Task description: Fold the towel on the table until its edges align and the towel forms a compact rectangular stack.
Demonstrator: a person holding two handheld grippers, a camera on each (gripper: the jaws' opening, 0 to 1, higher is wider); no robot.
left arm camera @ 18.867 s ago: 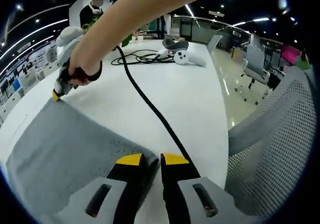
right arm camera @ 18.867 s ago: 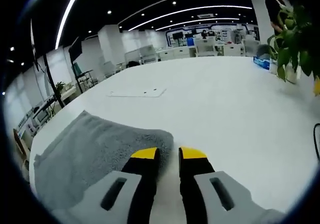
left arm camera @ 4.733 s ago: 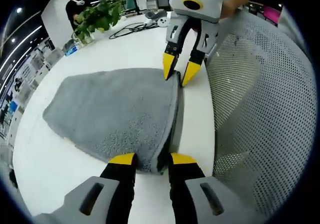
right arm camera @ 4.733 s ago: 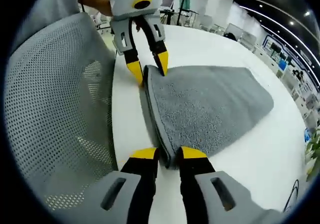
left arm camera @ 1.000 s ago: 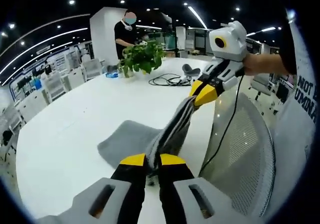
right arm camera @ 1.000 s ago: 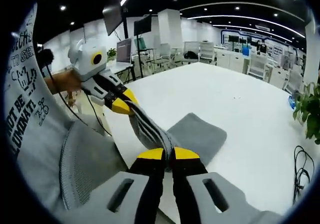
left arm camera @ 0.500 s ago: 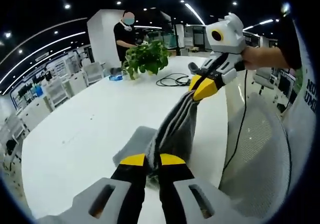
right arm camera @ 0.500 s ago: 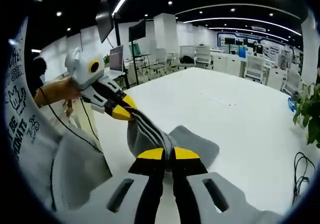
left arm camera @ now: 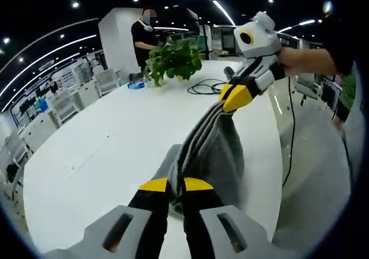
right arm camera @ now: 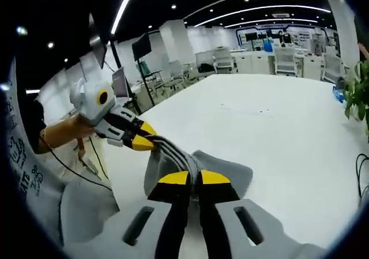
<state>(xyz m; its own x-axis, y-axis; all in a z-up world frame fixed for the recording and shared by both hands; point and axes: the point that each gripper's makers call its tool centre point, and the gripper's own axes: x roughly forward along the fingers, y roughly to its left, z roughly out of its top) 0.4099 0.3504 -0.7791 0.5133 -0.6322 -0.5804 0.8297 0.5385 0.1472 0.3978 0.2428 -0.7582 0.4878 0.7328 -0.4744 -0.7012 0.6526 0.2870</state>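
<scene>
The grey towel (left arm camera: 214, 153) is held up off the white table (left arm camera: 98, 143), its gathered edge stretched taut between the two grippers while the rest hangs down to the tabletop. My left gripper (left arm camera: 175, 185) is shut on one end of that edge. At the far end, the right gripper (left arm camera: 235, 96) is clamped on the other corner, a hand behind it. In the right gripper view my right gripper (right arm camera: 194, 178) is shut on the towel (right arm camera: 228, 169), and the left gripper (right arm camera: 143, 140) pinches the opposite end over the table (right arm camera: 277, 120).
A potted plant (left arm camera: 173, 60) and a black cable coil (left arm camera: 204, 87) sit at the table's far end, with a person (left arm camera: 144, 31) standing behind them. A grey mesh chair (right arm camera: 81, 207) is by the table's near edge. Desks and chairs fill the room beyond.
Both grippers, still shut on the towel, have carried it farther over the table. The hanging part now drapes more over the tabletop, and the mesh chair has left the left gripper view.
</scene>
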